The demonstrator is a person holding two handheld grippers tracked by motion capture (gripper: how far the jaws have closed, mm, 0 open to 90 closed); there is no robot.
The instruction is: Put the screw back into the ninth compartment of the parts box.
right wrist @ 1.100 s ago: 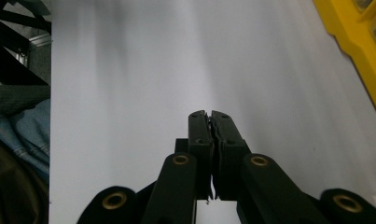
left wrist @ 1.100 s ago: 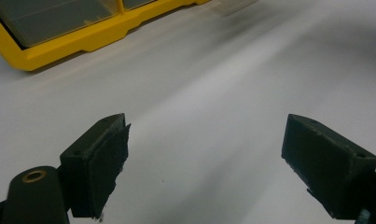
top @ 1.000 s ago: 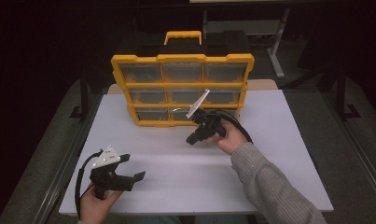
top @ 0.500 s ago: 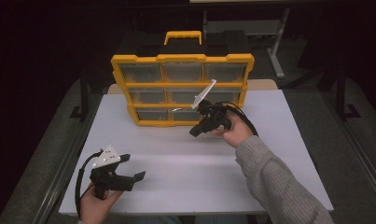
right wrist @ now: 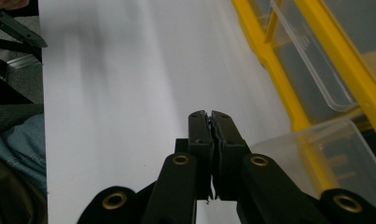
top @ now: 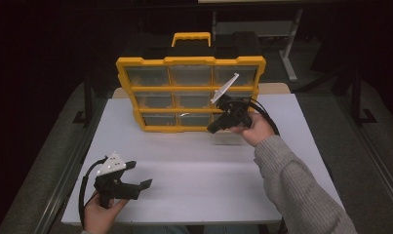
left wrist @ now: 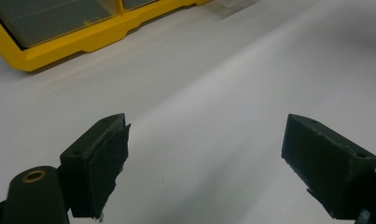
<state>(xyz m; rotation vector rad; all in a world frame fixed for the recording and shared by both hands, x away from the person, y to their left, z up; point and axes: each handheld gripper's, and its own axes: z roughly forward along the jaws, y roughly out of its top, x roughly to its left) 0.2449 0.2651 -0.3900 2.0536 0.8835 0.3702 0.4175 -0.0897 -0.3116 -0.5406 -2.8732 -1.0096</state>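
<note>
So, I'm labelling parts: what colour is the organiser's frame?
Yellow; the organiser's frame holds clear drawers. The high view shows it best.

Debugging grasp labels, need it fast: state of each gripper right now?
Left gripper: open, nothing between the jaws, low over the white table.
Right gripper: shut, holding nothing, beside the yellow drawer organizer.

Left gripper (top: pixel 135 178) rests low with fingers wide apart; right gripper (top: pixel 212 130), apparently raised, has fingers pressed together.
</note>
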